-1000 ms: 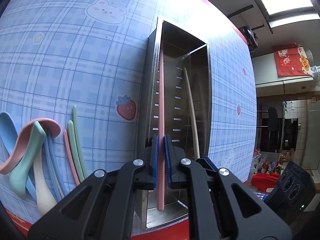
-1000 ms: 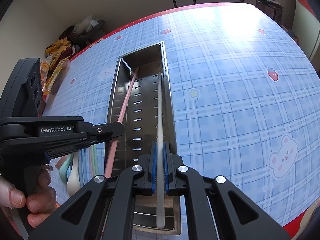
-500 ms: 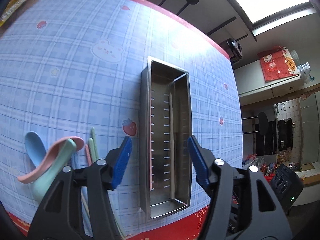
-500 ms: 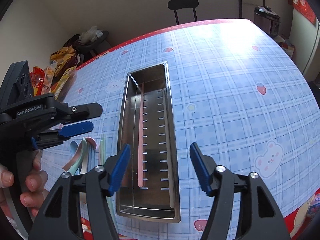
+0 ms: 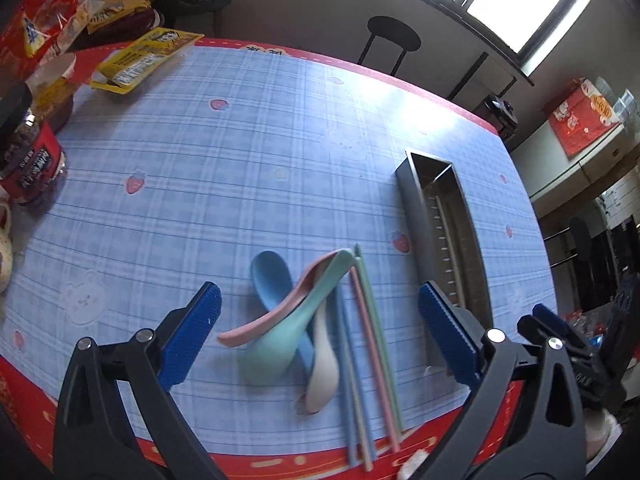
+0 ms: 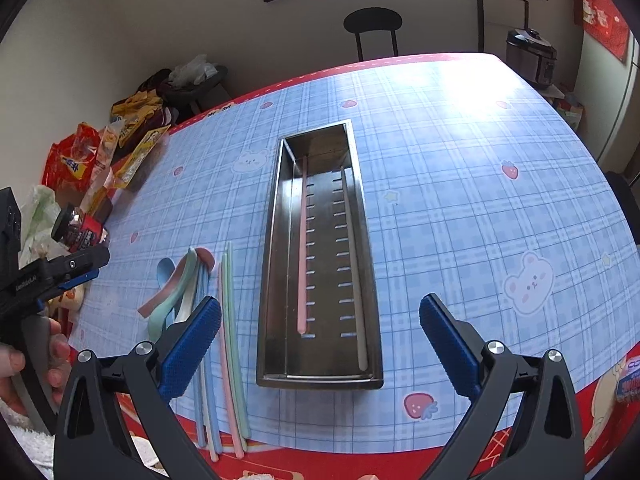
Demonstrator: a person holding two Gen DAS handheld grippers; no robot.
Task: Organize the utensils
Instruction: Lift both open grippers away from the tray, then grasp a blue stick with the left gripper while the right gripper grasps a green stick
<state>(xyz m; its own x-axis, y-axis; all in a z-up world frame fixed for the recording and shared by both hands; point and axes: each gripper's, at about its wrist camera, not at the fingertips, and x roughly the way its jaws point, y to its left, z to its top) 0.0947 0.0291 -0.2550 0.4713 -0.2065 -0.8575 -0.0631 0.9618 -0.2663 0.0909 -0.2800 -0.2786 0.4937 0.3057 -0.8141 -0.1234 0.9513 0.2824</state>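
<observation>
- Done: pink chopstick (image 6: 302, 248) and white chopstick (image 6: 354, 264) lie in the long steel slotted tray (image 6: 320, 380), frame centre.
- Left: pastel spoons (image 5: 280, 320) and four chopsticks (image 5: 368, 352) on the blue plaid tablecloth (image 5: 200, 184), lower centre.
- Left gripper (image 5: 320, 334) and right gripper (image 6: 320, 344): jaws opening wide, nothing held.

Both claws tilt steeply downward, jaws opening wide and empty: left claw (image 5: 320, 332), right claw (image 6: 320, 336); a hand (image 6: 24, 364) grips the left handle.

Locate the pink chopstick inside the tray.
Right wrist view: the pink chopstick lies lengthwise along the left side of the steel tray, apart from the white chopstick on the right.
</observation>
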